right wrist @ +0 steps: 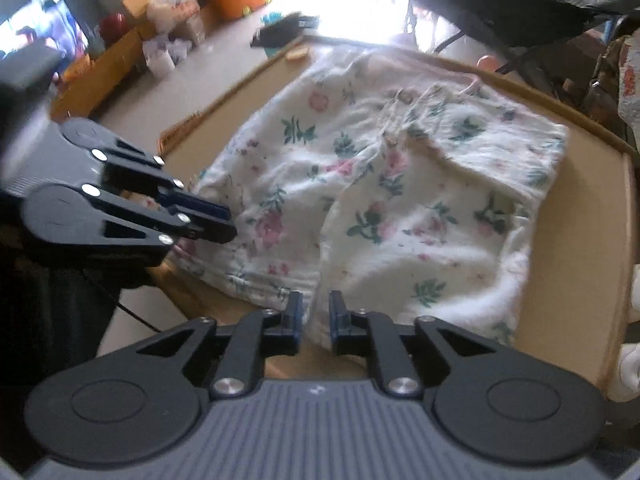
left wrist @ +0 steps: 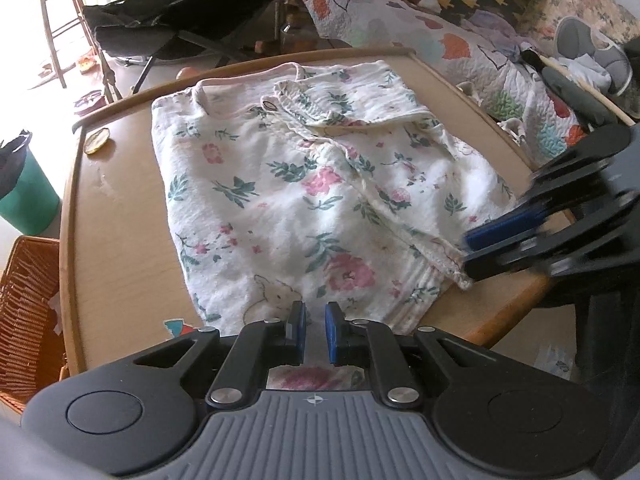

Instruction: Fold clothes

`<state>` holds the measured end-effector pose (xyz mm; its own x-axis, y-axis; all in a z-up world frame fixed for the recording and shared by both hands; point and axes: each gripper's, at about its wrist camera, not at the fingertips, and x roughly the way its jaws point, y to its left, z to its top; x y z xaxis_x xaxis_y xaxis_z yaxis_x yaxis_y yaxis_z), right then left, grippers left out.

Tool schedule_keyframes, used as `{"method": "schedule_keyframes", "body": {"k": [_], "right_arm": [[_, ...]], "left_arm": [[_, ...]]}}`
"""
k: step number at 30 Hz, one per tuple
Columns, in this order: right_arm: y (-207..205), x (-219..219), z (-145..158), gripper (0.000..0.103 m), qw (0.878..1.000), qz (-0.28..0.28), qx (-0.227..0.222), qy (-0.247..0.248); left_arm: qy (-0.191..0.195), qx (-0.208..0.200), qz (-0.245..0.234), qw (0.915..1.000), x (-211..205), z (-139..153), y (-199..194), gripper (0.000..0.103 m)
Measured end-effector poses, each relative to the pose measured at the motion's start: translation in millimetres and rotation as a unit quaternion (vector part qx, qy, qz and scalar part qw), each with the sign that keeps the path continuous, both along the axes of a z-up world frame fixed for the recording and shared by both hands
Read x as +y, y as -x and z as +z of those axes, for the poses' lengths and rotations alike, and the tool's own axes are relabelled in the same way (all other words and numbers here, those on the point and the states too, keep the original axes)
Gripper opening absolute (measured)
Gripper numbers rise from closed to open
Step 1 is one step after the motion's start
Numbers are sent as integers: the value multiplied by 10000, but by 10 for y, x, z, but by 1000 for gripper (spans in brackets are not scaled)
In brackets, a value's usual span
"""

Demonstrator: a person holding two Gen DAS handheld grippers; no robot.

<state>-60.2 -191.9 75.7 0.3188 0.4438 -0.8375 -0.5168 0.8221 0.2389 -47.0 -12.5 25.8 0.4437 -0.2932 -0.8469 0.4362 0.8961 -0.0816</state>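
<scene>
A white floral garment (left wrist: 304,196) lies partly folded on a round wooden table (left wrist: 116,208); its right side is turned over the middle. My left gripper (left wrist: 315,332) sits at the garment's near hem, its jaws narrowly apart with cloth between the pads. My right gripper (left wrist: 470,254) shows at the right, pinched on the hem corner. In the right wrist view the garment (right wrist: 384,200) fills the table (right wrist: 580,280). My right gripper (right wrist: 315,320) holds its near hem edge. My left gripper (right wrist: 228,222) grips the hem at the left.
A small round yellowish thing (left wrist: 99,141) lies on the table's far left. A wicker basket (left wrist: 28,312) and a green bin (left wrist: 24,196) stand left of the table. A quilted sofa (left wrist: 460,48) with cushions is behind, and a black folding chair (left wrist: 180,20) stands at the back.
</scene>
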Motion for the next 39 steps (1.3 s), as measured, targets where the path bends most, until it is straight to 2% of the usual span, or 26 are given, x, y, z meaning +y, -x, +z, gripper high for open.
{"method": "schedule_keyframes", "body": {"k": [4, 7, 10, 13, 18, 20, 21, 22, 23, 27, 33, 36, 39], "right_arm": [[104, -508, 227, 24, 9963, -794, -62, -321], [107, -833, 219, 24, 9885, -1500, -137, -102], [28, -972, 101, 24, 9808, -1949, 41, 49], [-32, -935, -31, 24, 9792, -2016, 220, -42], [-61, -771, -199, 24, 9787, -2007, 367, 207], [-65, -716, -242, 19, 9791, -1973, 404, 289], [-56, -701, -230, 15, 9805, -1901, 399, 287], [-48, -687, -218, 7, 9819, -1828, 393, 284], [-35, -671, -190, 4, 9833, -1763, 368, 259], [18, -616, 0, 4, 9869, -1600, 204, 30], [-14, -593, 294, 4, 9859, -1658, 21, -228], [-61, -615, 360, 4, 9834, -1784, 34, -343], [-85, -636, 342, 4, 9822, -1869, 97, -187]], "left_arm": [[68, 9, 153, 9999, 45, -8, -14, 16], [236, 61, 348, 9991, 98, -23, -30, 16], [291, 84, 473, 9984, 117, -26, -29, 16], [272, 45, 514, 9983, 122, -4, -14, 16], [349, 49, 610, 9975, 138, 26, -14, 16], [335, 57, 596, 9976, 131, 21, -11, 16], [312, 58, 578, 9978, 126, 16, -9, 16], [295, 64, 558, 9980, 119, 10, -8, 16], [299, 69, 556, 9980, 119, 4, -6, 16], [322, 101, 568, 9978, 124, -18, -3, 16], [372, 125, 620, 9973, 147, -36, -10, 16], [375, 125, 627, 9972, 151, -38, -11, 16], [372, 146, 632, 9972, 153, -42, -13, 16]]}}
